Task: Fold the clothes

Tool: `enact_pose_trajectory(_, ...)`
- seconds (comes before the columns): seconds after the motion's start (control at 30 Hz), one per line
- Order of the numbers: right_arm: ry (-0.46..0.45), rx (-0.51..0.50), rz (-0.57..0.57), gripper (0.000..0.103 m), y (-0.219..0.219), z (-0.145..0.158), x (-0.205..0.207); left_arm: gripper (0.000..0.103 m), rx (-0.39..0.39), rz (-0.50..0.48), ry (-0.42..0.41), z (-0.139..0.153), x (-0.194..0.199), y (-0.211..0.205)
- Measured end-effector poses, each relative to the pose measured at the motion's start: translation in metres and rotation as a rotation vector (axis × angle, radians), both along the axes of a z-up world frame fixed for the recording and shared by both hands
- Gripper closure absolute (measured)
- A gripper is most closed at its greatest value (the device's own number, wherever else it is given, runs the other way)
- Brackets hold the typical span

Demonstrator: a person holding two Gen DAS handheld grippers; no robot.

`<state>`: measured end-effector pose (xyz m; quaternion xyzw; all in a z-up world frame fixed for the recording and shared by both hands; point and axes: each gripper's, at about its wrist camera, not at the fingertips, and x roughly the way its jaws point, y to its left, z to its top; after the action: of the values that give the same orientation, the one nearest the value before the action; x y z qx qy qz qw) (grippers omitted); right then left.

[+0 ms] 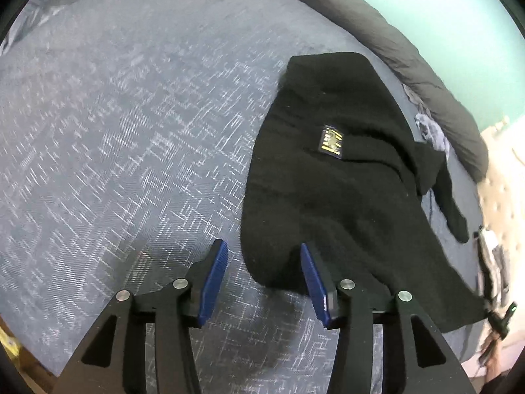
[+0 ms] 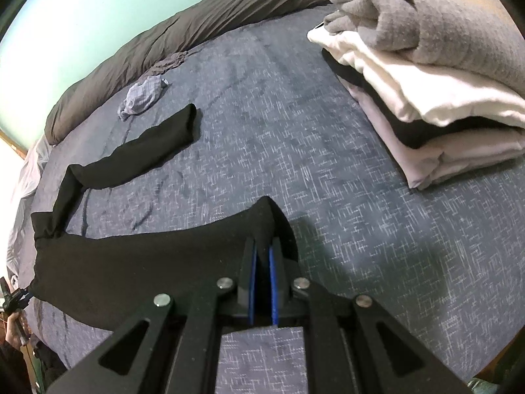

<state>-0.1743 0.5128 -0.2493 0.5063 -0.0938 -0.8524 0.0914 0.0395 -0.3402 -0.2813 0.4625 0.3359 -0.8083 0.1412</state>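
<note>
A black knit garment (image 1: pixel 328 180) with a small gold label (image 1: pixel 332 141) lies spread on the blue-grey patterned bed cover (image 1: pixel 115 131). My left gripper (image 1: pixel 262 248) is open, and the garment's near corner lies loosely between its blue pads, against the right one. In the right wrist view my right gripper (image 2: pixel 262 244) is shut on a raised corner of the same garment (image 2: pixel 131 262). One black sleeve (image 2: pixel 147 147) trails away toward the far left.
A stack of folded clothes (image 2: pixel 426 82), grey on white on black, sits at the right of the bed. A small crumpled checked cloth (image 2: pixel 144 97) lies beside a dark rolled duvet (image 2: pixel 164 42). A beige tufted headboard (image 1: pixel 502 197) bounds the bed.
</note>
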Motion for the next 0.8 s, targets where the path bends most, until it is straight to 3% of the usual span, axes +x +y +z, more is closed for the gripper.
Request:
enact_pose_trajectory(0.43,-0.014,-0.007,0.003,0.097,-0.006,-0.006,-0.003,0.052,0.113,-0.019,0.028,-0.017,-0.017,0.010)
enact_pose_trajectory(0.63,-0.015,-0.003,0.007,0.097,-0.006,-0.005,-0.003,0.052,0.069,-0.048,0.034,-0.012,-0.027,0.025)
enact_pose_trajectory(0.67,-0.016,-0.002,0.007,0.097,-0.006,-0.005,-0.004,0.055,0.048,-0.056,0.037,-0.009,-0.028,0.027)
enact_pose_trajectory(0.7,-0.016,-0.001,0.008,0.097,-0.006,-0.005,-0.004,0.068,0.026,-0.063,0.039,-0.006,-0.029,0.029)
enact_pose_trajectory(0.73,-0.016,-0.001,0.008,0.097,-0.007,-0.005,-0.004,0.089,0.018,-0.069,0.044,-0.002,-0.030,0.030)
enact_pose_trajectory(0.8,-0.017,-0.001,0.007,0.097,-0.008,-0.005,-0.003,0.094,0.007,-0.082,0.056,0.007,-0.032,0.033)
